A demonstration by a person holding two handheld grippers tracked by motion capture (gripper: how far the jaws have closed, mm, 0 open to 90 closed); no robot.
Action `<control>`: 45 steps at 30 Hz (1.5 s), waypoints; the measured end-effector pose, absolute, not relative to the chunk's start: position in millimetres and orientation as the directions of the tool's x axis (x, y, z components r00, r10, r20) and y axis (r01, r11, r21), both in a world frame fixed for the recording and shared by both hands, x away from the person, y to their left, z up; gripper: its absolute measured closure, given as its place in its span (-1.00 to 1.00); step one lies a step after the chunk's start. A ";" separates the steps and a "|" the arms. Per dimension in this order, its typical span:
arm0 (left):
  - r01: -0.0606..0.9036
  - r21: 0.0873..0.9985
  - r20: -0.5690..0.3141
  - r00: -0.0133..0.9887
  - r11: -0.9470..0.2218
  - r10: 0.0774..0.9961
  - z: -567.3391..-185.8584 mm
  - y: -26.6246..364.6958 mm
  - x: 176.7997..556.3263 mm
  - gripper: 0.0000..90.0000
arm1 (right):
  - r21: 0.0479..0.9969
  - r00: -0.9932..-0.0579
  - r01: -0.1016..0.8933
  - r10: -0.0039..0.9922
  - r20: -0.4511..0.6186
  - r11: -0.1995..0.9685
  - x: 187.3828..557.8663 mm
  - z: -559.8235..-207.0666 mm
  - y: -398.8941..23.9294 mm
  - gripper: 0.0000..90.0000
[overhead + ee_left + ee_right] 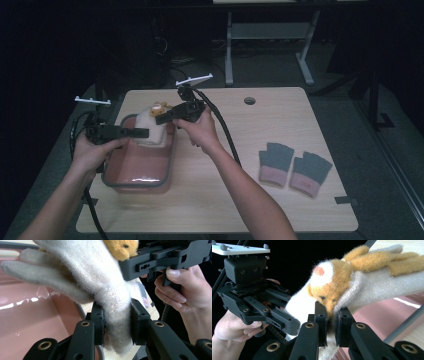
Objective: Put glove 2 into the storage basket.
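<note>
A cream woolly glove point(151, 125) with an orange animal face point(159, 106) hangs between both grippers above a pink tub point(142, 172) at the table's left. My left gripper point(143, 133) is shut on the glove's cuff point(117, 325), its pads point(98, 322) pressing the wool from both sides. My right gripper point(160, 119) is shut on the glove point(372, 287) just below the animal face point(329, 290). The glove's fingers point(37, 272) spread out over the tub's inside point(30, 322).
Two grey-and-pink fingerless gloves point(294, 165) lie side by side on the right of the wooden table point(235, 195). A round cable hole point(249, 100) sits near the far edge. Cables trail from both grippers. A desk frame point(270, 40) stands behind.
</note>
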State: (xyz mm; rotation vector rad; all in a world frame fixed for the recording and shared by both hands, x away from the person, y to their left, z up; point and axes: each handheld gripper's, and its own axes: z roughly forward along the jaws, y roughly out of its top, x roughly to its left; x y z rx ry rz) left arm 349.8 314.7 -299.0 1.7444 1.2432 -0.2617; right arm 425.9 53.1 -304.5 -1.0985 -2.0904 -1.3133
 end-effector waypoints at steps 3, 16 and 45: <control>0.827 0.561 -0.631 0.456 -0.037 0.627 -300.2 318.8 348.3 0.53 | 0.537 -0.586 0.809 0.386 0.713 0.237 426.1 -308.1 59.1 0.83; 0.851 0.525 -0.644 0.416 -0.025 0.642 -319.0 337.7 346.2 0.53 | 0.506 -0.572 0.820 0.383 0.725 0.267 428.4 -327.3 80.9 0.83; 0.918 0.392 -0.630 0.321 -0.068 0.707 -375.3 353.0 342.2 0.53 | 0.375 -0.529 0.841 0.449 0.720 0.390 426.9 -392.5 117.3 0.79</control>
